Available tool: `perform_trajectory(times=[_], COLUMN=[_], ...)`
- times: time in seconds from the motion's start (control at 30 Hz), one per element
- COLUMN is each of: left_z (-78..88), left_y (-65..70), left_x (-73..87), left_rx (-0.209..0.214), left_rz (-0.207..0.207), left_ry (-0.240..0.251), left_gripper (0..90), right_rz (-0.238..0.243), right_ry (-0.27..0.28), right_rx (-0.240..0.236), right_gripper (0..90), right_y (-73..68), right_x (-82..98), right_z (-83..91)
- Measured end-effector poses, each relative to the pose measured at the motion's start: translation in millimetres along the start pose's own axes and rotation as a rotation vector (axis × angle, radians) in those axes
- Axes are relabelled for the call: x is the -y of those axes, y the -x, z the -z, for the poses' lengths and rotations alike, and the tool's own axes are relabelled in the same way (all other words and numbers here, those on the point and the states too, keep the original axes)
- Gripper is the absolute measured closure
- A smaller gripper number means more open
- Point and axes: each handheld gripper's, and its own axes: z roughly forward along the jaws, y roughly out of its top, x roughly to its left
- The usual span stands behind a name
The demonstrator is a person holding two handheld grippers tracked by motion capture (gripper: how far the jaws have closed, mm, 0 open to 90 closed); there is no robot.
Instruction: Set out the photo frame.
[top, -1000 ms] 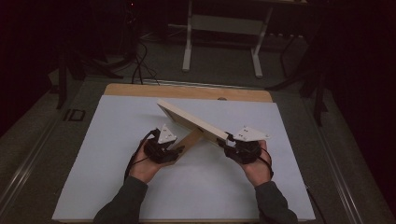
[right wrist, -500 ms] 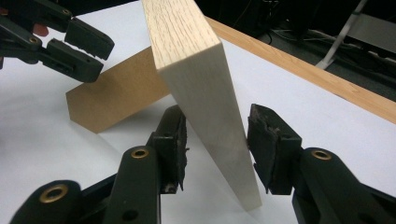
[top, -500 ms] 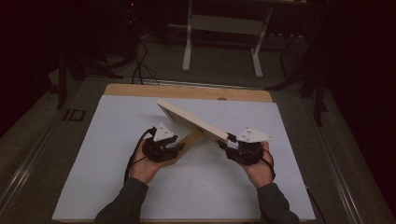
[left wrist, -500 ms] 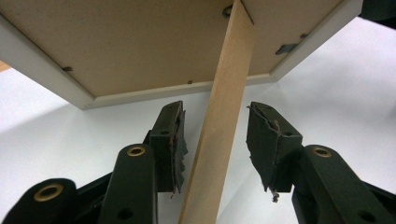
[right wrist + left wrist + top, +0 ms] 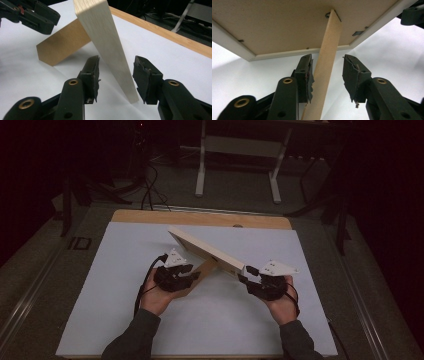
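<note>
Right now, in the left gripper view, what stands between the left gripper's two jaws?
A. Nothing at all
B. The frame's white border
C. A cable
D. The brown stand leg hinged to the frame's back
D: in the left gripper view the brown stand leg runs down from the back of the picture frame and passes between the jaws of the left gripper.

overhead forward-down; two close gripper views

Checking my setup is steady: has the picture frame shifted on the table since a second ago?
No. The picture frame keeps its place against the table's wooden edge.
</note>
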Motion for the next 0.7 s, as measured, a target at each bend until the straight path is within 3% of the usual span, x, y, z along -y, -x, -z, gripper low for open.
perform_trajectory(times=[0.2,0.5,0.7], left_z=[0.2,1.3,1.2], left_y=[-2.6,-4.5,-6.3], left_x=[-1.5,-7.7,-11.6], left_rx=[0.005,-0.042,-0.066], left_rz=[0.026,0.016,0.023], left_ry=[0.004,-0.002,0.006], left_gripper=[60.4,65.6,69.4], right_rz=[-0.006,-0.03,-0.051], right_ry=[-0.014,-0.065,-0.075], right_rx=[0.0,-0.005,0.024], right_gripper=[60.6,67.0,75.9], right_y=[5.0,17.0,24.5], right_x=[9.7,17.0,18.5], right_z=[6.0,6.8,2.2])
